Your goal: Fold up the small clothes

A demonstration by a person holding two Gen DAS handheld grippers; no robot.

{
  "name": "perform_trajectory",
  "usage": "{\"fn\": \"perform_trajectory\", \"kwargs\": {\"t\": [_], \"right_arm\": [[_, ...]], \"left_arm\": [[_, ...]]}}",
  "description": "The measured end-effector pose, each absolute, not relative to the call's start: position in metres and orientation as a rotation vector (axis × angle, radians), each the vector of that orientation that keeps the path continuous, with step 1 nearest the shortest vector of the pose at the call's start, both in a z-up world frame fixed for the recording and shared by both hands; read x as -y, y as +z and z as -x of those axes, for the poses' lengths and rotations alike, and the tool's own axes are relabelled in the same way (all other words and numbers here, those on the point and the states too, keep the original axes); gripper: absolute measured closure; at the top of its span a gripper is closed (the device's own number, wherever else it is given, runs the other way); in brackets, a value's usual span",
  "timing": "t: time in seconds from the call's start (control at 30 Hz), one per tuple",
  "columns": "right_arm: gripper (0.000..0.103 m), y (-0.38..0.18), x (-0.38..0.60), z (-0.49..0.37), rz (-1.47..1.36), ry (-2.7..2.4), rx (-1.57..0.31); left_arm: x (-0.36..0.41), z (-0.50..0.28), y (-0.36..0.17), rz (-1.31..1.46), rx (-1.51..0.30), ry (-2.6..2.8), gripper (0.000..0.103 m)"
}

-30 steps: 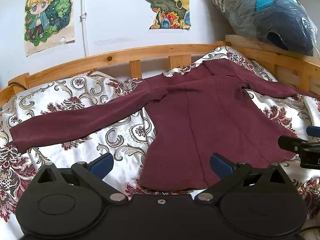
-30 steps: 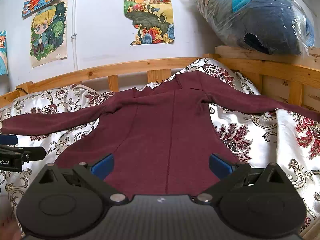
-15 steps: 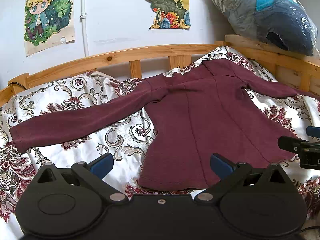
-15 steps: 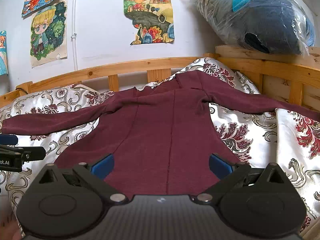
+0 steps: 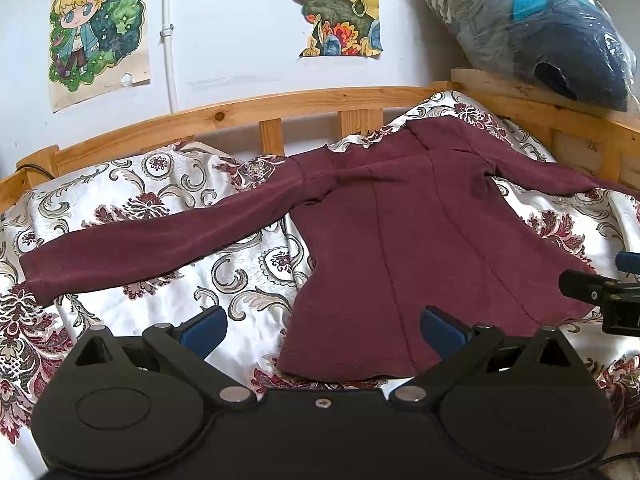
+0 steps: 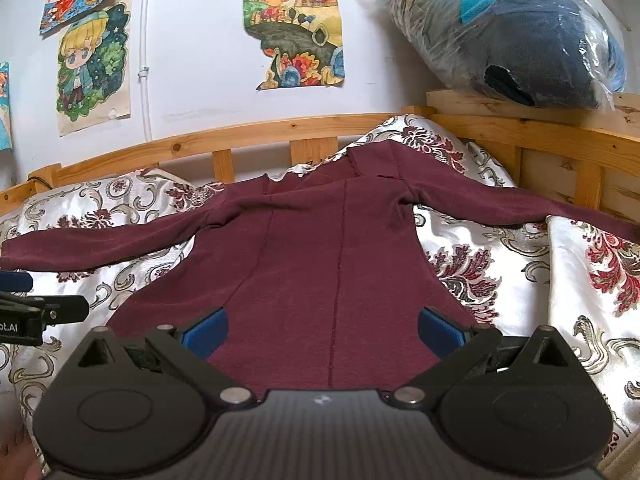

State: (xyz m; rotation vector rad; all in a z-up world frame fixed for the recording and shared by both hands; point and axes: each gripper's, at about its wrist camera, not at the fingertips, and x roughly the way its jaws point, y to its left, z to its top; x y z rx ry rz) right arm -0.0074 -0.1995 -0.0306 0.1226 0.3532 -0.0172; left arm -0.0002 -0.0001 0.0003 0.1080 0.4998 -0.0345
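A maroon long-sleeved top (image 5: 404, 240) (image 6: 320, 256) lies flat on the patterned bedspread, both sleeves spread outward and its hem toward me. My left gripper (image 5: 322, 326) hovers open near the hem's left corner with nothing between its blue pads. My right gripper (image 6: 322, 330) is open too, low over the hem's middle, empty. The left sleeve's cuff (image 5: 38, 280) reaches the far left. Each gripper shows at the edge of the other's view: the right gripper (image 5: 600, 294), the left gripper (image 6: 36, 312).
A white satin bedspread (image 5: 180, 280) (image 6: 560, 280) with red floral print covers the bed. A wooden rail (image 5: 280, 108) (image 6: 520, 132) runs along the back and right. A plastic-wrapped bundle (image 5: 560, 32) (image 6: 520, 36) sits on the right ledge. Posters (image 5: 100, 28) hang on the wall.
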Motion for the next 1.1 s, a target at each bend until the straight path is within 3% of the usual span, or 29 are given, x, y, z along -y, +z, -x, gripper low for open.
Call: {"fn": "perform_trajectory", "kwargs": {"t": [0.23, 0.6, 1.1], "right_arm": [[0.000, -0.014, 0.221, 0.010, -0.110, -0.192, -0.371], [0.000, 0.028, 0.353, 0.011, -0.328, -0.390, -0.240], [0.000, -0.009, 0.497, -0.083, -0.597, -0.797, -0.325]], "left_arm": [[0.001, -0.007, 0.002, -0.148, -0.545, -0.035, 0.001], [0.011, -0.047, 0.023, -0.144, -0.632, -0.114, 0.001], [0.014, -0.078, 0.002, 0.017, -0.759, -0.101, 0.001]]}}
